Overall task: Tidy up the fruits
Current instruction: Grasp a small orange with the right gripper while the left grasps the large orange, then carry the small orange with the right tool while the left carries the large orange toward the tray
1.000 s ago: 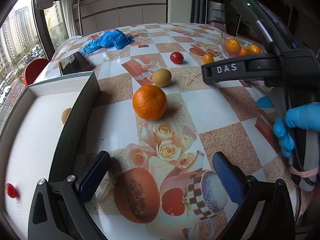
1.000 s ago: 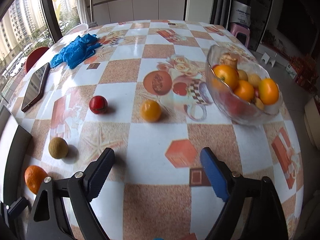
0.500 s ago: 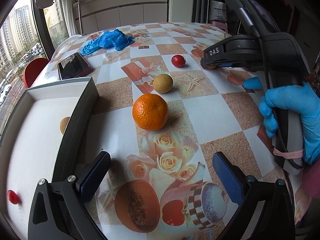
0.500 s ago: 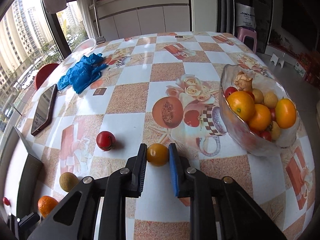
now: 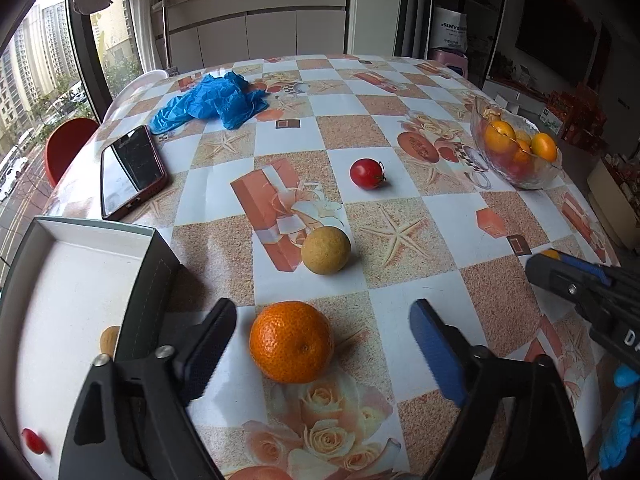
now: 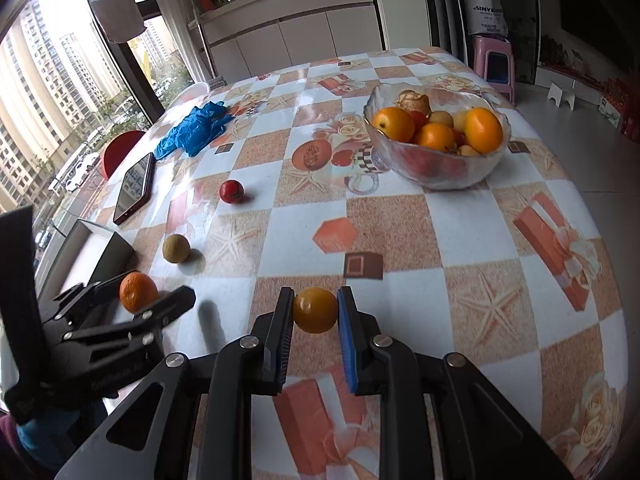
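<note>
My left gripper [image 5: 322, 334] is open, its jaws on either side of an orange mandarin [image 5: 291, 342] on the table; it also shows in the right wrist view [image 6: 138, 291]. My right gripper [image 6: 315, 312] is shut on a small yellow-orange fruit [image 6: 315, 310] and holds it above the table. A tan round fruit [image 5: 325, 250] and a red tomato [image 5: 366, 173] lie farther out. A white tray [image 5: 60, 288] at the left holds a tan fruit [image 5: 109, 340] and a small red one [image 5: 33, 440]. A glass bowl [image 6: 438, 164] full of fruit stands at the right.
A phone [image 5: 130, 170] and a heap of blue gloves [image 5: 212, 100] lie at the far left of the table. A red chair [image 5: 66, 146] stands beyond the left table edge. The right gripper's body [image 5: 588, 292] shows at the right of the left wrist view.
My right gripper has lifted the small yellow-orange fruit and drawn back toward the near side. My left gripper has moved forward around the mandarin.
</note>
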Tool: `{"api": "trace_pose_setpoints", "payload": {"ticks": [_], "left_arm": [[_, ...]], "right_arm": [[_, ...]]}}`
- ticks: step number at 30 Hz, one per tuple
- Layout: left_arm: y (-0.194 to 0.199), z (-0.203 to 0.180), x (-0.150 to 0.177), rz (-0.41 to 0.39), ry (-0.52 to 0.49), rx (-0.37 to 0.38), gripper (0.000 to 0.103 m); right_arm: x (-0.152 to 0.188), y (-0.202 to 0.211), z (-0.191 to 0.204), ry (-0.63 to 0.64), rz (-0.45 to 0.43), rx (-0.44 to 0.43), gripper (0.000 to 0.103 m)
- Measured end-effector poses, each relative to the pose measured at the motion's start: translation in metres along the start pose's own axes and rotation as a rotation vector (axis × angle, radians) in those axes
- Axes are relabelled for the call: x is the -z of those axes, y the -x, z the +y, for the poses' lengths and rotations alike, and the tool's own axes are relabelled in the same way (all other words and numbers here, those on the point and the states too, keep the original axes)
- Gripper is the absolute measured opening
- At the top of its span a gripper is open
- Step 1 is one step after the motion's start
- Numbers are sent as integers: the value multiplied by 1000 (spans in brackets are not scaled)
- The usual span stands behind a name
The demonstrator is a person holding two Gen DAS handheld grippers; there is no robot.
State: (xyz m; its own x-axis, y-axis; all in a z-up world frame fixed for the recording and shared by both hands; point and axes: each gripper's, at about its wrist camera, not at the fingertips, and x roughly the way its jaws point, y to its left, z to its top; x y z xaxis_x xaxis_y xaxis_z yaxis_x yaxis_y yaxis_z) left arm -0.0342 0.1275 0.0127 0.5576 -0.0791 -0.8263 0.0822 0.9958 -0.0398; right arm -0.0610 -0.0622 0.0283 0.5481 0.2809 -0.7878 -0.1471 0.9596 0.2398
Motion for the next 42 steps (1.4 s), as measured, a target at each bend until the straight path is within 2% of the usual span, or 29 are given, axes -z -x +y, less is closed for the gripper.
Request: {"api": "trace_pose_setpoints", "payload": {"ticks": [2, 3, 7, 13, 19, 27, 42], "left_arm": [[0, 0, 0, -18, -9, -11, 57], [0, 0, 0, -21, -18, -4, 38], [10, 8, 4, -4, 33, 105, 37], [43, 7, 28, -30, 4, 125, 37], [78, 12, 45, -61, -21, 116, 37], [115, 33, 60, -123, -23, 86, 37], [143, 114, 83, -193, 119, 26, 37]], "right_arm": [[9, 7, -4, -15, 3, -2, 23], [14, 10, -5, -22, 3, -2, 23], [30, 18, -7, -50, 10, -15, 23], [49, 22, 3, -29, 38, -19, 23], [59, 30, 19, -6, 47, -22, 23], [60, 42, 61, 58, 42, -43, 23], [58, 42, 164, 230, 57, -99, 23]]}}
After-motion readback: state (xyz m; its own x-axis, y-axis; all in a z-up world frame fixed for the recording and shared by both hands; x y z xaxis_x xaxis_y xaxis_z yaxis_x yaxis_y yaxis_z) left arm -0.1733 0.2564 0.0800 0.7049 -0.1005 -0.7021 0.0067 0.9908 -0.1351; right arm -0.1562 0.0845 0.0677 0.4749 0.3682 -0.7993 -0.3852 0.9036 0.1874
